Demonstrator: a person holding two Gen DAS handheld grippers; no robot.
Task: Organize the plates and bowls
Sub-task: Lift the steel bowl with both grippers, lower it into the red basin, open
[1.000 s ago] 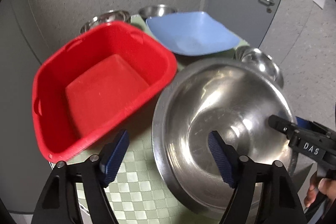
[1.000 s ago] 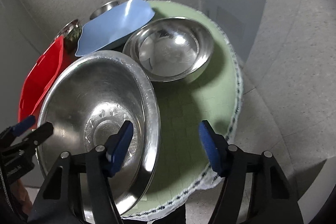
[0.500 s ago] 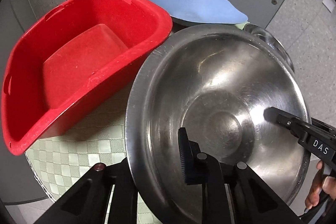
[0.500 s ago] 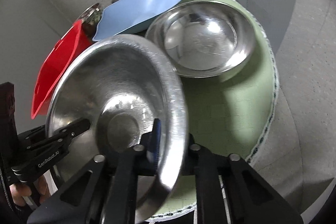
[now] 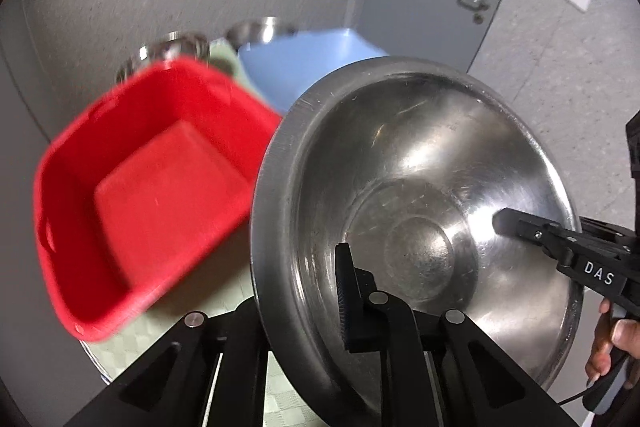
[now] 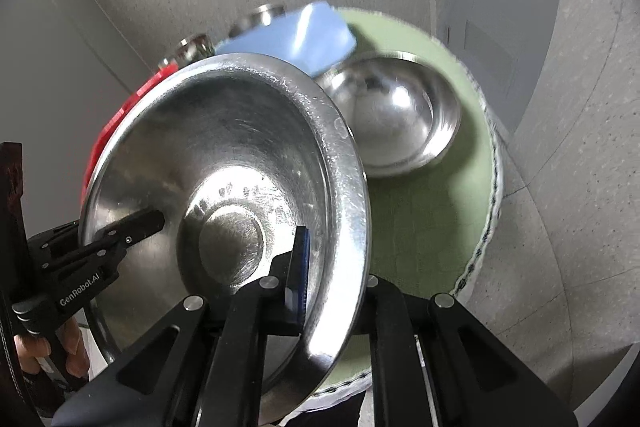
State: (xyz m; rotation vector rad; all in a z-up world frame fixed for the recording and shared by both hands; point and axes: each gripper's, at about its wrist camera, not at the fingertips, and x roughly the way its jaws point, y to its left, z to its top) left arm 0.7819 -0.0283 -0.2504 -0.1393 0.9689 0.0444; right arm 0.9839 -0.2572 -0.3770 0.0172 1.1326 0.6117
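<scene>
The left claw and the right claw each clamp an opposite rim of the large, shallow stainless-steel bowl, which tilts above the near edge of the round green-clothed bench, beside the red plastic tub. Stiff, smooth and probably slippery, with a thin rim, it likely needs both rim grips to stay level.

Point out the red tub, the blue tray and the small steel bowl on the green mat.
red tub (image 5: 160, 195): left wrist view, on its inner floor.
blue tray (image 5: 296, 67): left wrist view, on its inner face.
small steel bowl (image 6: 400, 123): right wrist view, on its inner wall.
</scene>
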